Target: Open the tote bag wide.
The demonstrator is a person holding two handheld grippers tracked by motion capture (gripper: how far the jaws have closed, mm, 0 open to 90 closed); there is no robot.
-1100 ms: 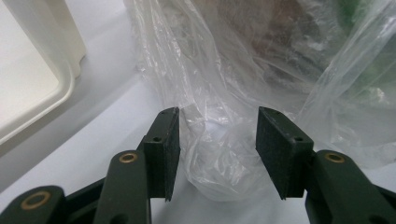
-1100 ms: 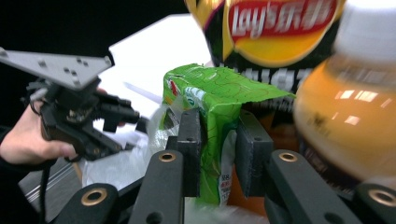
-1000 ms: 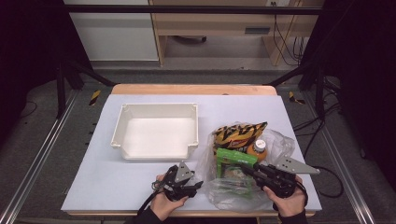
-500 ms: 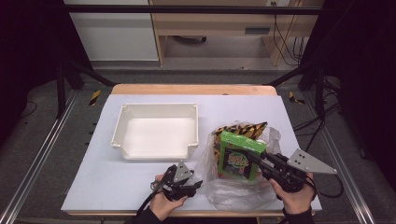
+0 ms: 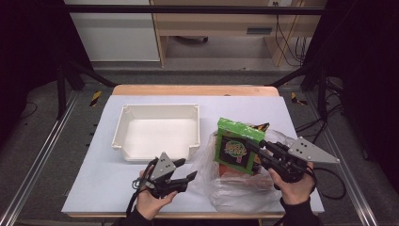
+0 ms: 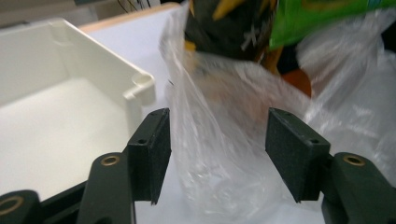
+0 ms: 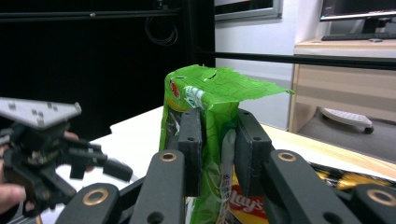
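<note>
- Unpacking is the step in hand: the right gripper (image 5: 258,147), jaws clamped on the green crisp packet (image 5: 234,147), holds it upright, lifted above the clear crinkled plastic bag (image 5: 235,188) near the bench's (image 5: 94,188) right front corner.
- The left gripper (image 5: 184,170) has just been opening; its jaws stand apart either side of a fold of bag film, not pressing it.
- The bag holds a black-and-yellow snack pack (image 6: 229,28) and something orange, too blurred to name.
- The shallow white plastic tray (image 5: 123,123) sits empty at mid-bench, left of the bag.
- Next, probably: carry the packet left over the tray's rim, lower it and release.
</note>
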